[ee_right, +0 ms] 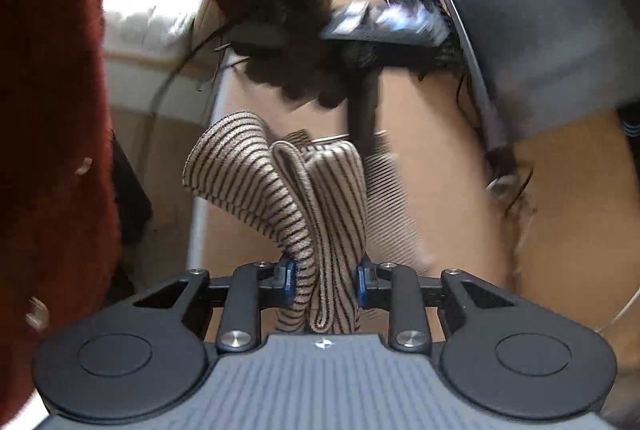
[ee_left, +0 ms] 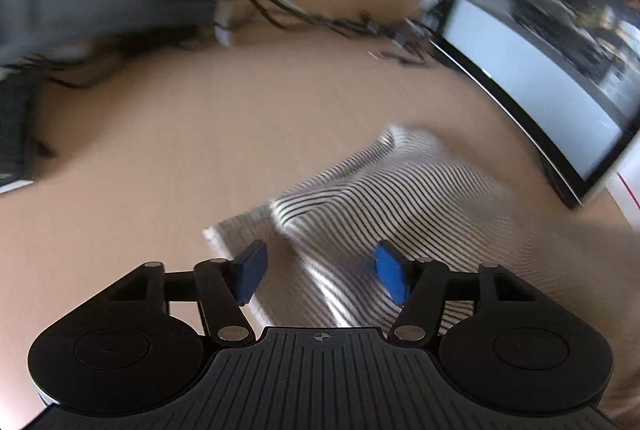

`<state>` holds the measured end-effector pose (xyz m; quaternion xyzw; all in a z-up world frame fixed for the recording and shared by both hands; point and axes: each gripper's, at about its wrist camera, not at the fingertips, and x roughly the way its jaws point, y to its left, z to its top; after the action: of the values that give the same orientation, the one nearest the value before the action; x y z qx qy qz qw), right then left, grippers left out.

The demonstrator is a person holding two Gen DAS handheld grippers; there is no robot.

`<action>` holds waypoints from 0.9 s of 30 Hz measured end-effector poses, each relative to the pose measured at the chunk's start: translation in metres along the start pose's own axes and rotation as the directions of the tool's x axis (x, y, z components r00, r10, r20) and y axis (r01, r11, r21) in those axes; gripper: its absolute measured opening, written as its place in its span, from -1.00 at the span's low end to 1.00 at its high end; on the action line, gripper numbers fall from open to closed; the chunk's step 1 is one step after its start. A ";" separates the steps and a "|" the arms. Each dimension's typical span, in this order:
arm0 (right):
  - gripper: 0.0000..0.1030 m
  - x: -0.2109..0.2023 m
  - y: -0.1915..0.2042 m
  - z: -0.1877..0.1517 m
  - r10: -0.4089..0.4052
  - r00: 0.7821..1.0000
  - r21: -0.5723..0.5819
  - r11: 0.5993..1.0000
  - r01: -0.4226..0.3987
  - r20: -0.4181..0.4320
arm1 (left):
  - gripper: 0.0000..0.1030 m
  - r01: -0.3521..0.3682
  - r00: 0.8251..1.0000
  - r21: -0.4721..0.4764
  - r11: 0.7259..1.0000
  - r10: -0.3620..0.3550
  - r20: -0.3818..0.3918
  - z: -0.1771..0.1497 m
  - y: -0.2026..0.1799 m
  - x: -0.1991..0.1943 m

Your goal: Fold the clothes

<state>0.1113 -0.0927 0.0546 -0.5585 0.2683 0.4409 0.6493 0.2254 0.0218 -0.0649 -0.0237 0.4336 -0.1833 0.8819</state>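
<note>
Right gripper [ee_right: 325, 282] clamped on bunched folds of striped shirt [ee_right: 320, 197], lifted over desk [ee_right: 440, 157]. Left gripper [ee_left: 320, 270] spread wide, gripping nothing, poised above shirt [ee_left: 400, 189] lying beside monitor [ee_left: 540, 69].

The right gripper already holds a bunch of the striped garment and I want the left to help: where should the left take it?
Probably the ribbed hem corner of the striped garment, approached from the bare table side. It lies flat, just ahead of the open left gripper. The right gripper pinches another bunch.

Black hand-held gripper [ee_right: 326, 280], blue pads [ee_right: 289, 276], rust-red sleeve [ee_right: 56, 109]
</note>
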 end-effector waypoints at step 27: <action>0.99 0.095 -0.090 -0.007 -0.231 0.973 0.487 0.848 0.210 -0.018 | 0.82 0.110 0.994 0.053 0.993 -0.111 0.020 0.008 0.045 -0.030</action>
<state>0.2348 -0.0728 0.0170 -0.3954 0.2912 0.2931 0.8203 0.2283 0.0727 -0.0467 -0.0270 0.4167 -0.2428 0.8756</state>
